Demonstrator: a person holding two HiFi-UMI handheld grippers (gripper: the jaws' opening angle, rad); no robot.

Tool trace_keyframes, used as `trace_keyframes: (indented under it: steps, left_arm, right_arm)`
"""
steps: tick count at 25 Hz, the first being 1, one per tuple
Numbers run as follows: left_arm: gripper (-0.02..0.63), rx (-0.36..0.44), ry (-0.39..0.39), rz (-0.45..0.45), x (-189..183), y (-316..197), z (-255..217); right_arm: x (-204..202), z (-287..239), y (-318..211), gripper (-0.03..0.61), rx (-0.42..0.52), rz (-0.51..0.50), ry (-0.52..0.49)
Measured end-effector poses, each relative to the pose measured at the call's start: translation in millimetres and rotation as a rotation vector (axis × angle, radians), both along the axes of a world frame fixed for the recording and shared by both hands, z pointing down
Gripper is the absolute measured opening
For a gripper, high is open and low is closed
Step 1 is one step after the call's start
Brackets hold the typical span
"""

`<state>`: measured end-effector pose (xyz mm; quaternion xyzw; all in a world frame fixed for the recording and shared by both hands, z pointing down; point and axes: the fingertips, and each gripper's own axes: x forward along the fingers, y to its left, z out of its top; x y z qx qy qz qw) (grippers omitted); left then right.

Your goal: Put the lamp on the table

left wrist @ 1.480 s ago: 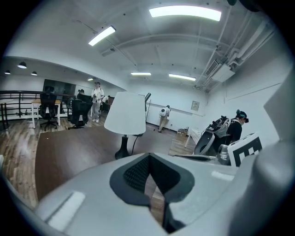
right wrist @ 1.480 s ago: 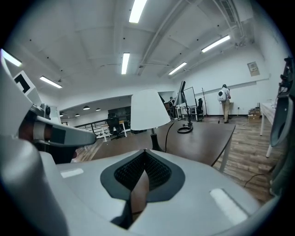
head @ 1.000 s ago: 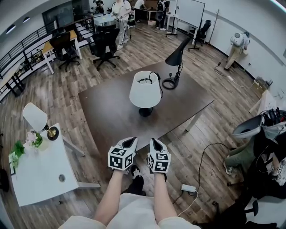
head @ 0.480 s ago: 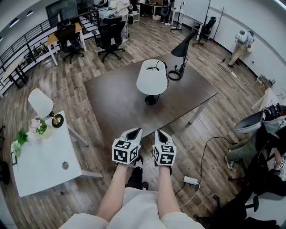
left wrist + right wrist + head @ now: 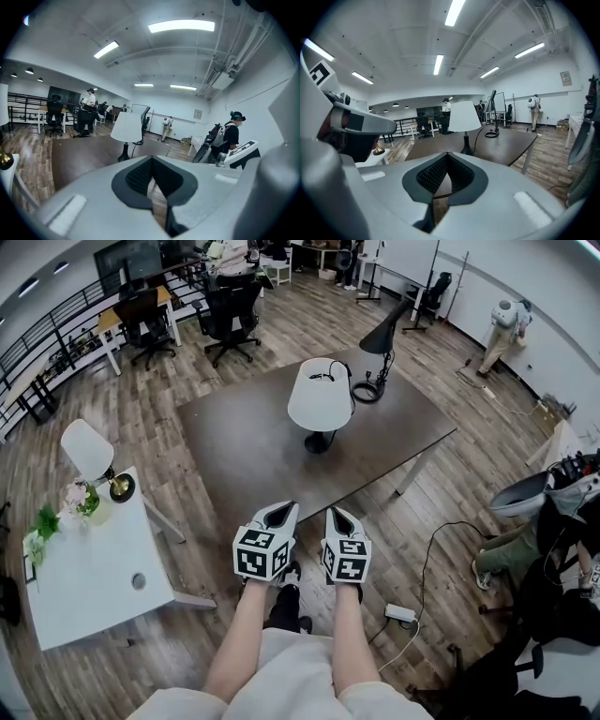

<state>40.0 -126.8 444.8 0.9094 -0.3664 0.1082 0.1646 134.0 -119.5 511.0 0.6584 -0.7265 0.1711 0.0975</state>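
A lamp with a white shade (image 5: pixel 321 402) and a black foot stands upright on the dark brown table (image 5: pixel 244 456); it also shows in the left gripper view (image 5: pixel 126 127) and the right gripper view (image 5: pixel 463 117). My left gripper (image 5: pixel 280 513) and right gripper (image 5: pixel 338 517) hover side by side short of the table's near edge, well apart from the lamp. Both are shut and hold nothing, as the left gripper view (image 5: pixel 151 158) and right gripper view (image 5: pixel 446 154) show.
A black desk lamp (image 5: pixel 385 332) with a coiled cord (image 5: pixel 367 390) stands at the table's far corner. A white side table (image 5: pixel 84 568) at the left carries a small white-shaded lamp (image 5: pixel 86 448) and flowers (image 5: pixel 77 499). Office chairs (image 5: pixel 230 310) and people stand farther back. A power strip (image 5: pixel 400 614) lies on the floor.
The head view has shifted a little, so the table and lamp sit slightly higher and further right in the picture. Both grippers stay shut, side by side, in front of the table.
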Motion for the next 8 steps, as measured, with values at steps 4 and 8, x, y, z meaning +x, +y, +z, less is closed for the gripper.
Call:
trace_keyframes:
  steps: [4, 8]
  left_arm:
    - [0.0, 0.006, -0.013, 0.006, 1.2, 3.1, 2.1]
    - [0.0, 0.018, -0.025, -0.001, -3.2, -0.4, -1.6]
  right_arm:
    - [1.1, 1.7, 2.5, 0.025, -0.002, 0.004, 0.006]
    - [-6.0, -0.4, -2.6, 0.025, -0.003, -0.008, 0.009]
